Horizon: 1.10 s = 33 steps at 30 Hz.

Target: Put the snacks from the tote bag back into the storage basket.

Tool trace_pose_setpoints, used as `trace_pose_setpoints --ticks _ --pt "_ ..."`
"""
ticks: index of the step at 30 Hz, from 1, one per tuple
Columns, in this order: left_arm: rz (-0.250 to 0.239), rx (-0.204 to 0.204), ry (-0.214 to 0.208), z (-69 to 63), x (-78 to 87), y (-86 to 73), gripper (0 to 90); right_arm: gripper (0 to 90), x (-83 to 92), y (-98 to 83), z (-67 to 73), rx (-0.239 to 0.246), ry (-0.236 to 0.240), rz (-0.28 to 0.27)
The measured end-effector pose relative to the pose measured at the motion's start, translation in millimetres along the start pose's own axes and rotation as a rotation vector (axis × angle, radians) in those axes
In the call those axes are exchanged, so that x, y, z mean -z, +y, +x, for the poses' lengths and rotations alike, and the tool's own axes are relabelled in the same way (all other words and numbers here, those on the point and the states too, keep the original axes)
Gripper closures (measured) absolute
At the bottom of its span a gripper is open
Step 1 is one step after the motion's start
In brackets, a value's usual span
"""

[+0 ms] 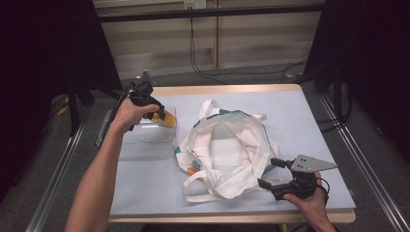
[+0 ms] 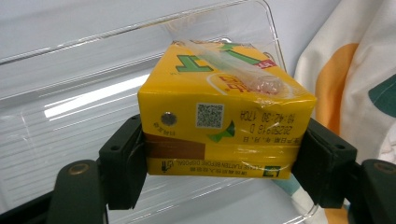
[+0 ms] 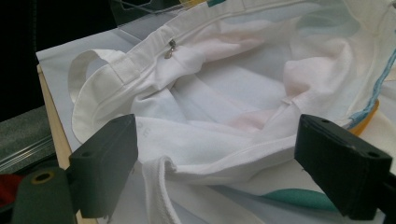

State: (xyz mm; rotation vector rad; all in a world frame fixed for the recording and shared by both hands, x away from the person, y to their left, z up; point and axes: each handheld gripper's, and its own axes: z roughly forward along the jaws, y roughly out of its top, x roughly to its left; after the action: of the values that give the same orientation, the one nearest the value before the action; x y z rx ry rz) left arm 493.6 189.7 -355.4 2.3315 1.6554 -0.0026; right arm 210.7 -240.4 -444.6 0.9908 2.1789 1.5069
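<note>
The left gripper (image 2: 219, 163) clamps a yellow drink carton (image 2: 224, 116) above the clear plastic tray (image 1: 145, 140), not yet bagged. The right gripper (image 1: 271, 173) waits wide open, empty, apparently at the white tote bag (image 1: 227, 150) mouth.

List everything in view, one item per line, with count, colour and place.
drink carton: one, yellow, clamped in the left gripper above the tray
clear tray: one, transparent, left part of the table
tote bag: one, white with teal and orange print, mouth open, table centre
table: one, pale blue-grey top, wooden edge
left hand-held gripper: one, black, over the tray
right hand-held gripper: one, black, open at the bag's near right edge
</note>
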Motion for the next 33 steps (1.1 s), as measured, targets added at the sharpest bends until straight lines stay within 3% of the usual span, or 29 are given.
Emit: trace_pose_setpoints --ticks 10,16,26,27,33 --pt "0.006 0.026 0.012 -1.2 -2.7 6.6 27.5 13.3 -1.2 -0.2 -0.2 0.000 0.002 0.005" --pt "0.003 0.093 0.020 -3.5 -6.1 12.3 27.6 13.3 -1.0 -0.2 -0.1 0.000 0.003 0.005" --pt "-0.046 0.137 0.027 -7.4 -9.6 15.7 27.6 13.3 -0.7 -0.4 -0.9 -0.001 0.008 0.000" --pt "-0.065 0.175 0.023 -5.3 -10.6 15.5 27.6 13.3 -0.8 -0.3 -0.7 -0.003 0.008 0.003" --pt "-0.083 0.198 0.021 -4.9 -16.0 15.7 27.5 13.3 -0.7 -0.4 -0.7 -0.002 0.008 0.004"
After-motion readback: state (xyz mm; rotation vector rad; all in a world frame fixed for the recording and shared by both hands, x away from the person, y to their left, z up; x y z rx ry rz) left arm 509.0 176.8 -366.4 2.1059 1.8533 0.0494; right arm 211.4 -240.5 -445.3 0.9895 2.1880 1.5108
